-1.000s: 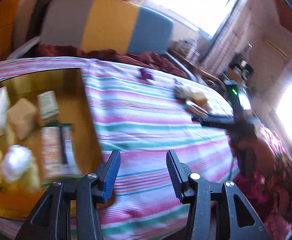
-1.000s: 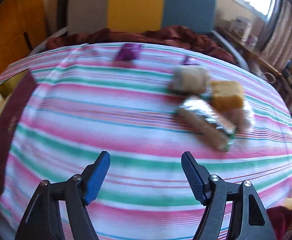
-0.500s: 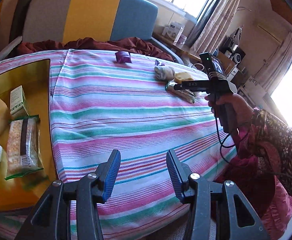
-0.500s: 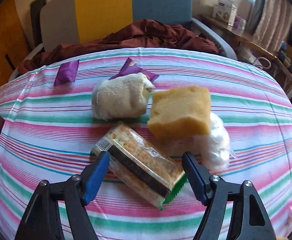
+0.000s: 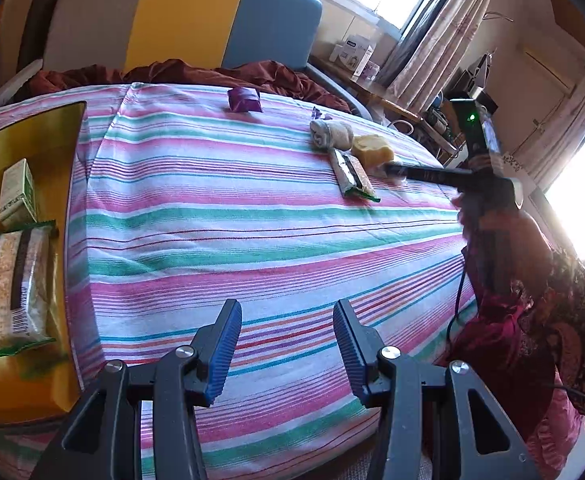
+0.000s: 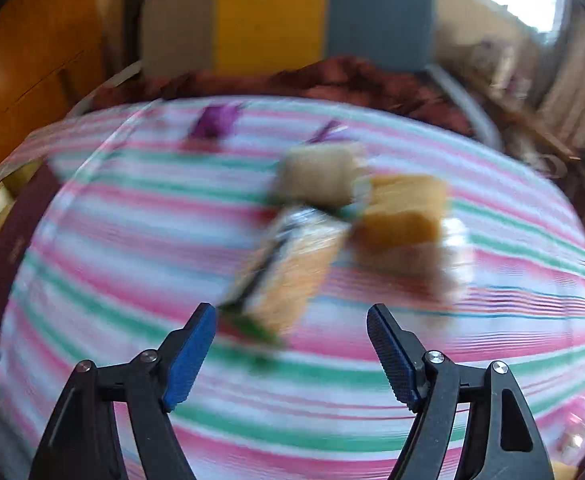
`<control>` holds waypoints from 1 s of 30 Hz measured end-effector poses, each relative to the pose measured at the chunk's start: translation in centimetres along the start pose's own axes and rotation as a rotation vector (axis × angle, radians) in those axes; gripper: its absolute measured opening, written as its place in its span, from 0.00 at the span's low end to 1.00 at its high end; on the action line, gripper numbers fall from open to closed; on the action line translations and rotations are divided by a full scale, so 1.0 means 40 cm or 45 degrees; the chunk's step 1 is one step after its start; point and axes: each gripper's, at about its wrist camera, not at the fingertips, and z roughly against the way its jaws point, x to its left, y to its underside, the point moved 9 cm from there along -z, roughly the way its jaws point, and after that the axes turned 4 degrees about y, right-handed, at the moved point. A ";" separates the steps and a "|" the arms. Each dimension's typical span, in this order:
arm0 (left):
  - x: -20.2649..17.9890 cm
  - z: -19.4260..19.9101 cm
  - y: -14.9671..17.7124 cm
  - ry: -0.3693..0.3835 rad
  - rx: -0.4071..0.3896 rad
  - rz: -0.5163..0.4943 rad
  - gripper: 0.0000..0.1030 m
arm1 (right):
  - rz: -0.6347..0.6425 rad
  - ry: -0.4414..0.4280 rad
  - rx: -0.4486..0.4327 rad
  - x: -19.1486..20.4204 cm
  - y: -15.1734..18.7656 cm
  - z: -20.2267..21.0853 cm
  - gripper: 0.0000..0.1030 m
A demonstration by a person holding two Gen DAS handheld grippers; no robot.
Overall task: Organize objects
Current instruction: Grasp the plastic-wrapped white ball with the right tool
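Note:
A cracker packet [image 6: 288, 264] lies on the striped tablecloth [image 5: 252, 220], just ahead of my right gripper [image 6: 292, 344], which is open and empty. Behind the packet lie a rolled cloth [image 6: 318, 174], a yellow sponge [image 6: 402, 210] and a white plastic wad [image 6: 448, 256]. The right wrist view is blurred. In the left wrist view the same packet [image 5: 352, 174], cloth [image 5: 330, 134] and sponge [image 5: 372, 148] lie far right, with the right gripper's fingers [image 5: 396, 168] over them. My left gripper [image 5: 284, 348] is open and empty above the near table edge.
A gold tray [image 5: 68, 184] at left holds a cracker packet [image 5: 16, 284], a small carton [image 5: 18, 190] and other items. Two purple wrappers [image 5: 244, 100] [image 6: 214, 122] lie at the far side. A sofa [image 5: 196, 20] stands behind the table.
My right gripper has pulled back and turned; the cracker packet now sits ahead of its jaws instead of between them. The left view has shifted slightly right.

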 end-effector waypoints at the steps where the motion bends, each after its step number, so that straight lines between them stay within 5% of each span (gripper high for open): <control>1: -0.003 -0.005 0.000 0.003 0.006 0.002 0.47 | -0.035 0.082 -0.016 -0.046 -0.016 -0.011 0.76; 6: -0.022 -0.018 0.003 -0.005 0.028 -0.034 0.47 | -0.082 0.240 0.104 -0.170 -0.032 -0.127 0.66; 13: -0.021 -0.036 0.002 -0.032 0.054 -0.040 0.47 | -0.158 0.194 0.157 -0.178 -0.032 -0.217 0.46; 14: -0.021 -0.040 0.001 -0.026 0.057 -0.034 0.47 | -0.175 0.171 0.158 -0.174 -0.032 -0.218 0.36; 30: -0.152 -0.179 -0.088 0.083 0.111 -0.127 0.47 | -0.464 -0.026 0.283 -0.129 0.159 -0.063 0.36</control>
